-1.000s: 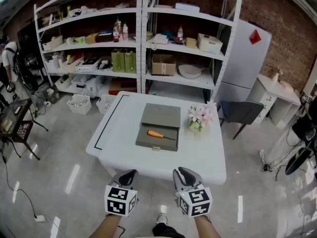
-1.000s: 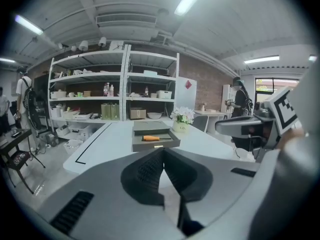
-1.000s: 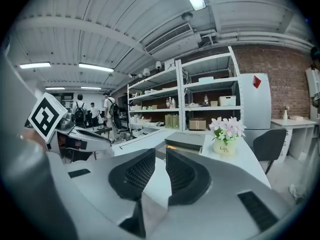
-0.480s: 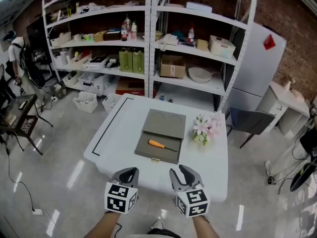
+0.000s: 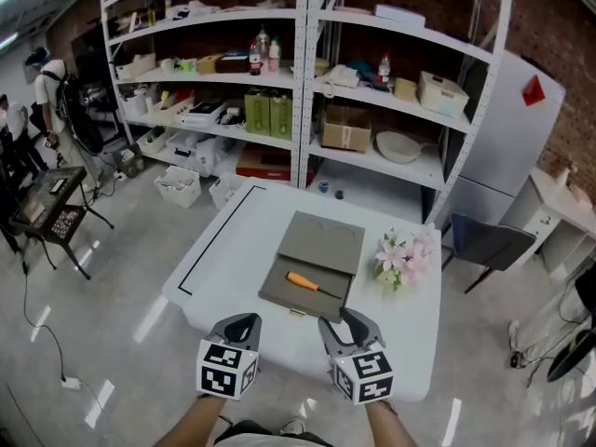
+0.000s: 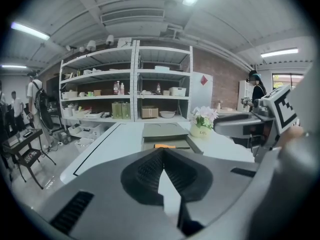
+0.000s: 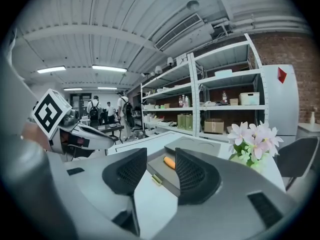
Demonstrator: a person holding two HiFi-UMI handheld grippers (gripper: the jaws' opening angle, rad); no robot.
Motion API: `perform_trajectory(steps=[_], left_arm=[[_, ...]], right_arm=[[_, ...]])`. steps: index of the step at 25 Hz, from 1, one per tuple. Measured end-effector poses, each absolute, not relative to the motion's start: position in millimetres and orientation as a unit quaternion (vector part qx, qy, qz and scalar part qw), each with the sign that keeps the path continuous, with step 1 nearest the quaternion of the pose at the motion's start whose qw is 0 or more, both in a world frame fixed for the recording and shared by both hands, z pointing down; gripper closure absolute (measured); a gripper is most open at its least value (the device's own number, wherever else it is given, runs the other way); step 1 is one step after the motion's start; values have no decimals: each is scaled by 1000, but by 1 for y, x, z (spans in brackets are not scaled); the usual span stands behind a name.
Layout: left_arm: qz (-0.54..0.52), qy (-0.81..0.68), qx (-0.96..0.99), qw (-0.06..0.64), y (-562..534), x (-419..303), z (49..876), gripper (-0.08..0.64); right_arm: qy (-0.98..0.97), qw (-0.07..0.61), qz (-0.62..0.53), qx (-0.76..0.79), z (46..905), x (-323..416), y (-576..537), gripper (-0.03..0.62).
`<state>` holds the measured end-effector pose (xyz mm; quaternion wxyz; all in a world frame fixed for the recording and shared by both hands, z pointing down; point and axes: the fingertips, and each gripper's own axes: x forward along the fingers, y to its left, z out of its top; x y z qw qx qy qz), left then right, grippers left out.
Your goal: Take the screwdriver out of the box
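Short of the box (image 5: 285,296): left gripper (image 5: 240,323) closed, right gripper (image 5: 343,322) newly parted, empty.

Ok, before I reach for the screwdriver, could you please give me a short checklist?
1. Lid of the flat grey box open: ok.
2. Orange-handled screwdriver lies uncovered in the box: ok.
3. Right tongs open, just been opening, nothing between them: ok.
4. Left tongs shut, empty: ok.
5. Pot of pink flowers beside the box, off the straight path: ok.
6. Tongs at the screwdriver: not ok, both are short of the box, near the white table edge.
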<state>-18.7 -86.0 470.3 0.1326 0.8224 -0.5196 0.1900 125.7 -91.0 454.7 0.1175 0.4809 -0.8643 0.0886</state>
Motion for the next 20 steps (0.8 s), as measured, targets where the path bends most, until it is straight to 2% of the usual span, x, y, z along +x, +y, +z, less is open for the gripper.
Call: perform_trajectory(steps=[7, 20], left_arm=[[192, -532, 813, 142, -104, -30, 478, 557], [190, -519, 820, 149, -187, -43, 499, 557]], right_arm=[[-881, 143, 96, 440, 466, 114, -116, 401], [-892, 233, 101, 373, 505, 80, -193, 386]])
